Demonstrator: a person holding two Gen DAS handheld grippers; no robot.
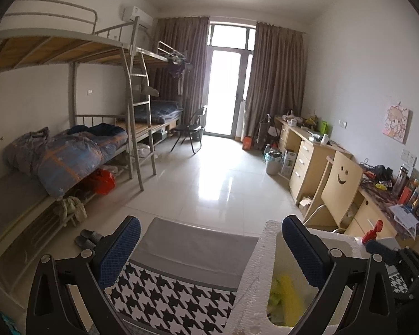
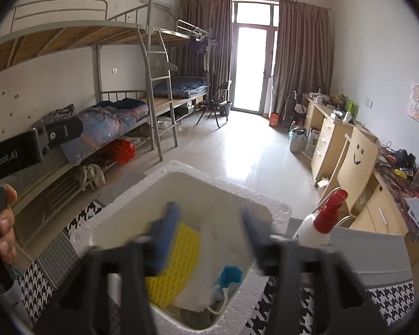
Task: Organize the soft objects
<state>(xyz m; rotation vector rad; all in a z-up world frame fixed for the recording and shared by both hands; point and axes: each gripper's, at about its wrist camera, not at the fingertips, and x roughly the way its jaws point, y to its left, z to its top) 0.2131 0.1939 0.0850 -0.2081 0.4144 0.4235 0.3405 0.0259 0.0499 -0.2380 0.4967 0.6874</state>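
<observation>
A white foam box [image 2: 279, 212] stands on a houndstooth-patterned surface [image 1: 170, 293]. Inside it lie a yellow sponge [image 2: 178, 262], a white cloth [image 2: 223, 254] and a blue soft item [image 2: 231, 275]. My right gripper [image 2: 209, 220] is open above the box, blurred, with nothing between its fingers. My left gripper [image 1: 209, 240] is open and empty, its right finger [image 1: 301, 248] over the box's near wall [image 1: 254, 273]. The yellow sponge [image 1: 289, 293] shows inside the box in the left wrist view.
A white spray bottle with a red top [image 2: 321, 220] stands right of the box. Bunk beds [image 1: 78, 145] line the left wall. Desks and a smiley-face chair [image 1: 340, 187] line the right wall. The tiled floor [image 1: 209, 181] runs to the balcony door.
</observation>
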